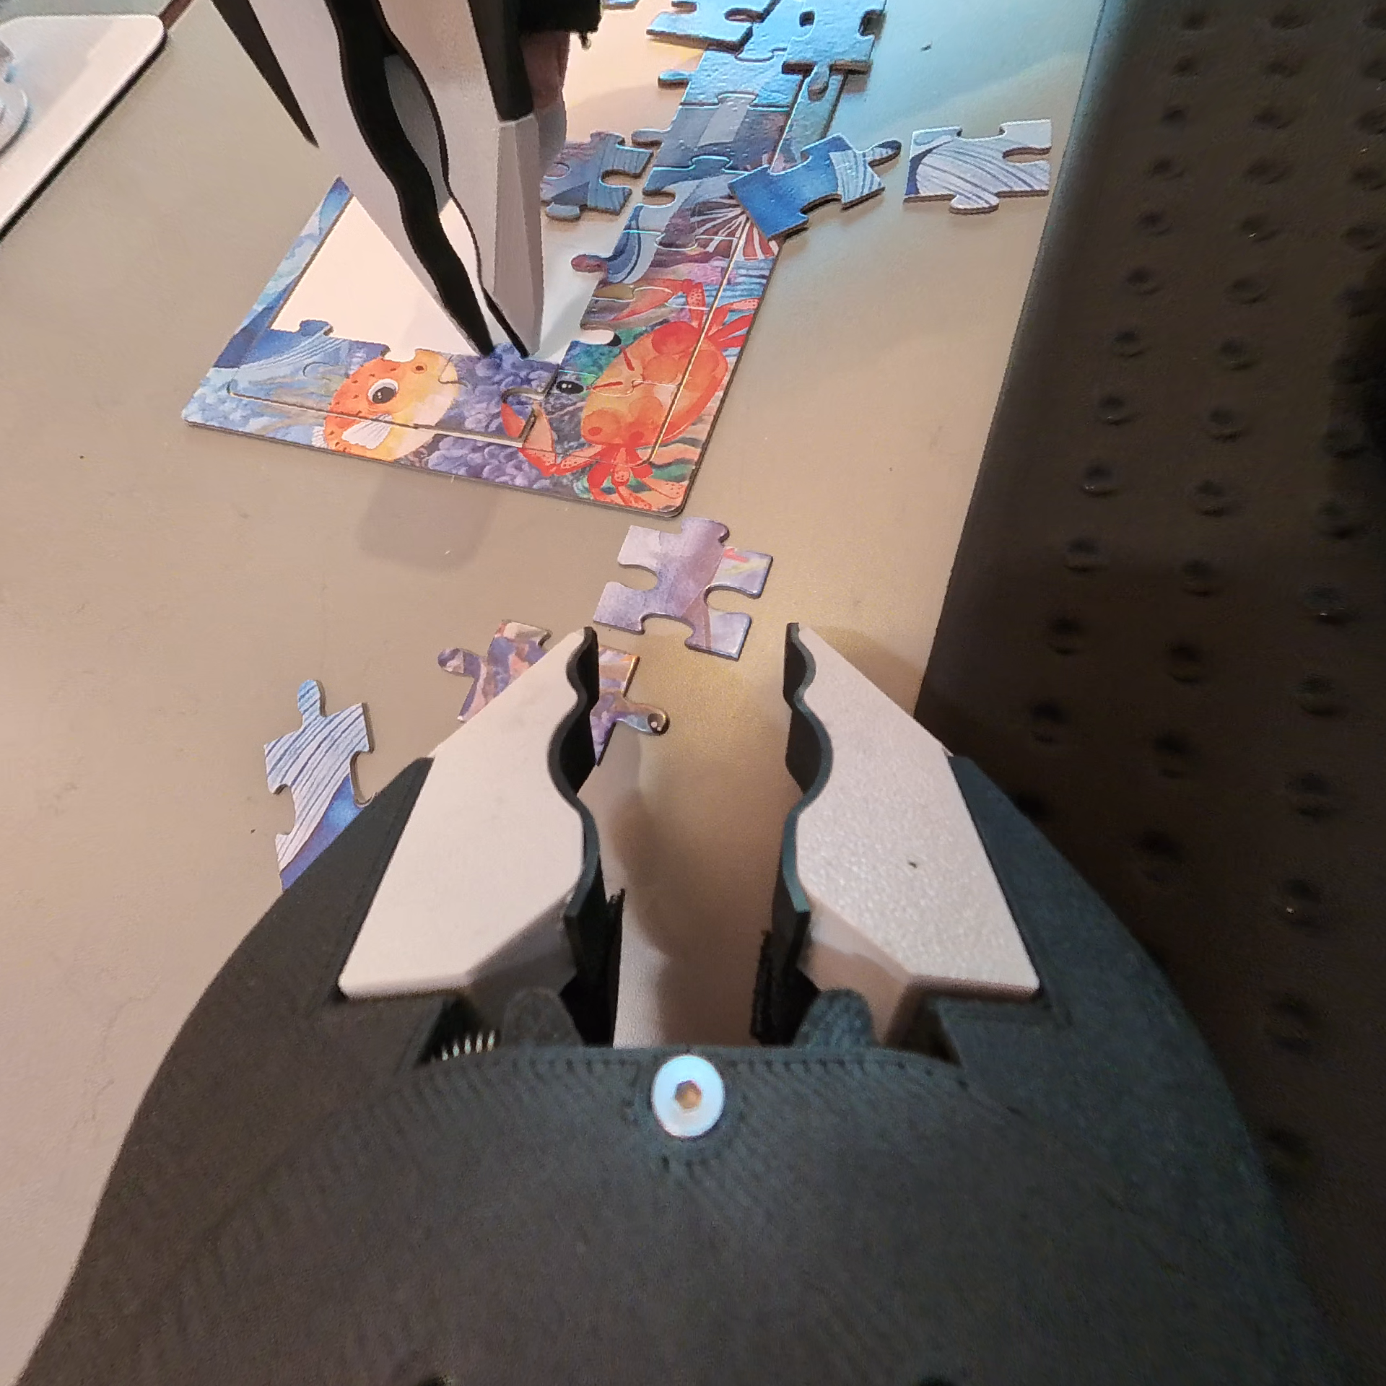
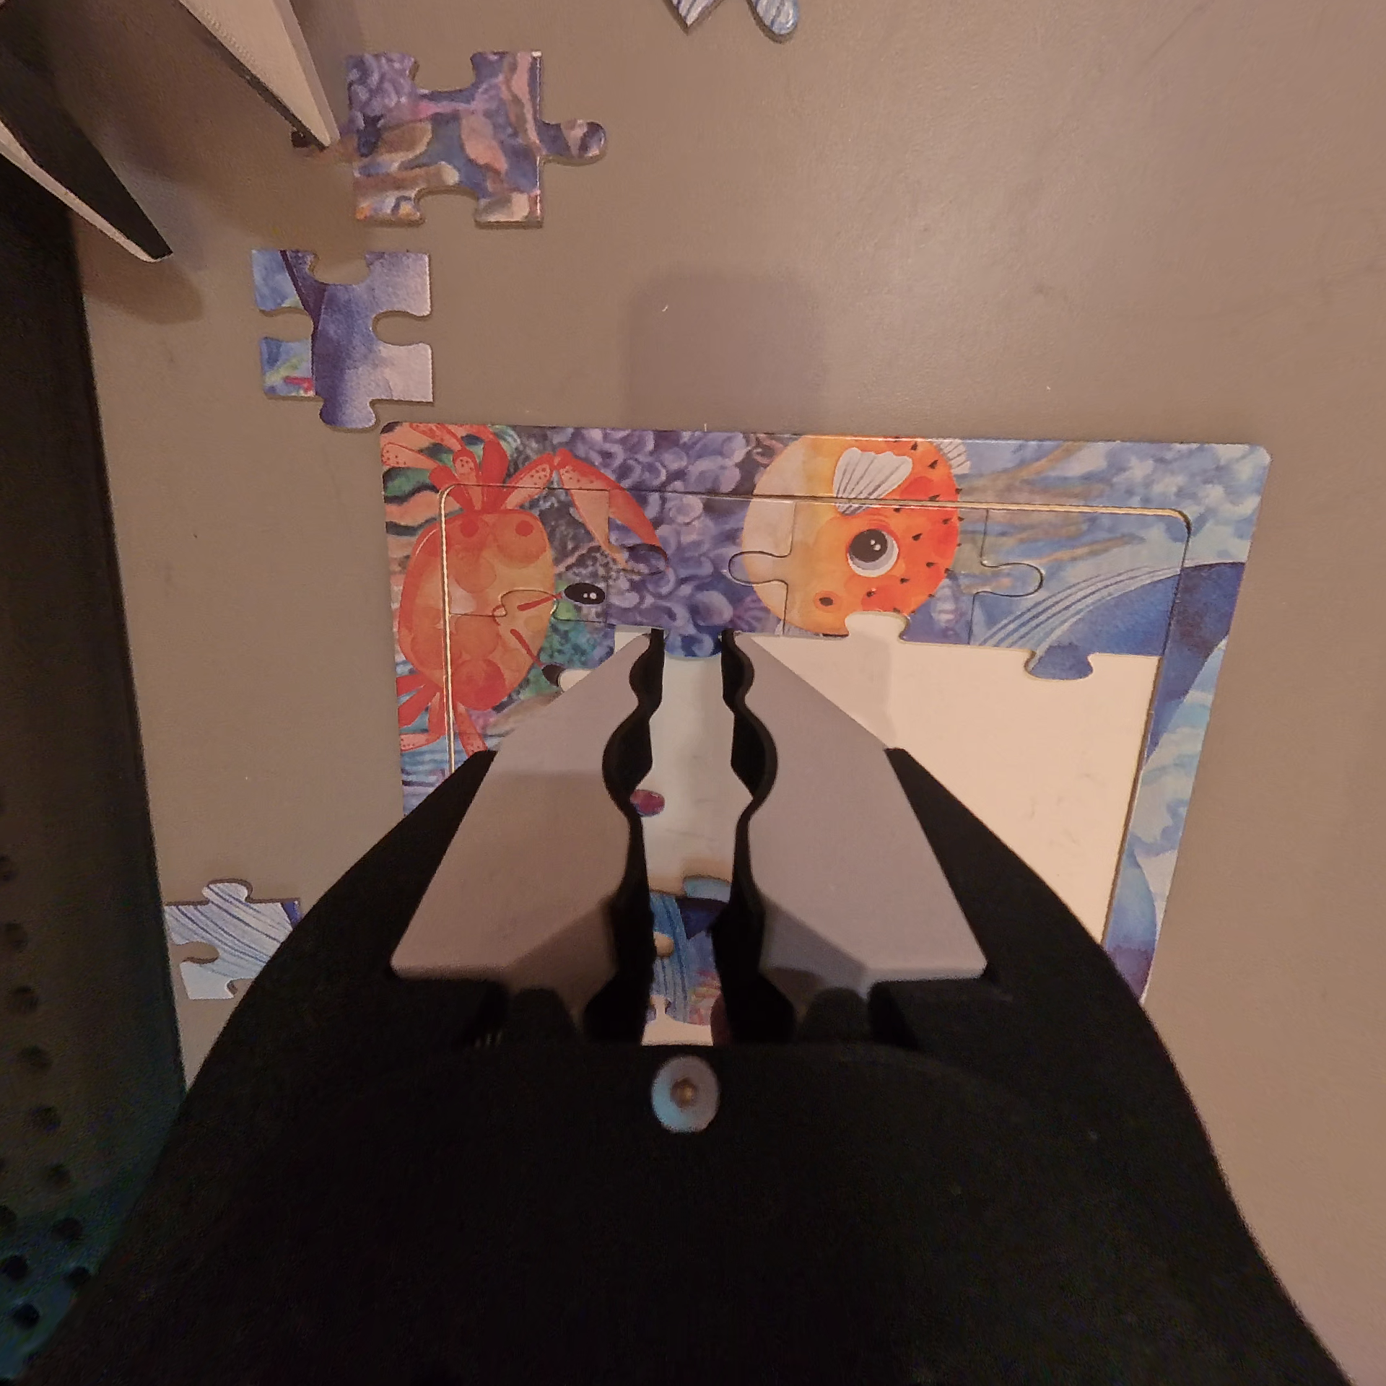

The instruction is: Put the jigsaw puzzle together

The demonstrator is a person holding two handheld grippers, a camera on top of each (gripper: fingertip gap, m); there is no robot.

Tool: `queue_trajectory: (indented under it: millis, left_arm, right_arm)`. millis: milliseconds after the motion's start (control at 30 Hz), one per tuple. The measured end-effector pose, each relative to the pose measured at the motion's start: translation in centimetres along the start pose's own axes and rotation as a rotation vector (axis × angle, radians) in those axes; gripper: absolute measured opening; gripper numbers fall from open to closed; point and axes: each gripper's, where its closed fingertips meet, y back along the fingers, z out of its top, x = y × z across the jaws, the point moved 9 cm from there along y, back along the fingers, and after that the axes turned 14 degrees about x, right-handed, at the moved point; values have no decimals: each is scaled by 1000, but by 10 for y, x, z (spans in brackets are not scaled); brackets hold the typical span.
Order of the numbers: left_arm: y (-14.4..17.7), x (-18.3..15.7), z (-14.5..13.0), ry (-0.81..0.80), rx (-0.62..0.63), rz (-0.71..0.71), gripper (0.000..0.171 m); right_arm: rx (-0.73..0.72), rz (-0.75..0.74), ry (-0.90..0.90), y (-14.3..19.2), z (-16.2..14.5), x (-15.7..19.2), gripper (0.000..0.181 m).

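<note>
The puzzle tray point(image 1: 247, 405) lies on the tan table, with its crab and pufferfish row filled and its white floor point(image 2: 975, 750) bare. My right gripper point(image 2: 691, 637) points down into the tray, its tips closed on the tab of the purple coral piece point(image 2: 697, 577) lying in that row; it also shows in the left wrist view point(image 1: 508, 346). My left gripper point(image 1: 690, 637) is open and empty, low over the table near the tray. Its left finger covers part of a coral piece point(image 1: 487, 664). A purple piece point(image 1: 686, 585) lies just ahead, and a blue striped piece point(image 1: 315, 772) to the left.
A heap of loose and joined blue pieces point(image 1: 750, 97) lies beyond the tray, with a dark blue piece point(image 1: 802, 184) and a striped piece point(image 1: 975, 165) beside it. A black perforated mat point(image 1: 1200, 525) borders the table on the right. A white board point(image 1: 67, 75) sits far left. One gripper's finger ends stand about 15 cm off the other's.
</note>
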Motion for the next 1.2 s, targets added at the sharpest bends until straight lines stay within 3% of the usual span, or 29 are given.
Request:
queue_trajectory:
  millis: [267,433,567,733,833,1067,1200]
  left_arm:
    - [-1,0,0,1,5,-6,48]
    - [-1,0,0,1,6,-9,48]
    - [-1,0,0,-2,7,-4,48]
    - [-1,-1,0,-4,11,-8,47]
    - [-2,-1,0,-4,15,-11,47]
    - [-2,-1,0,-8,21,-8,47]
    - [-4,-2,2,-15,30,-24,47]
  right_arm:
    - [17,-6,-20,6,-2,0,25]
    - [-69,-46,-24,21,7,5,0]
    - [-35,-51,-23,-4,16,6,0]
    - [-108,-57,-40,8,22,5,0]
    - [-56,-65,-28,-5,26,6,0]
    - [-106,-45,-44,8,21,13,0]
    - [-62,-60,-42,-3,18,11,0]
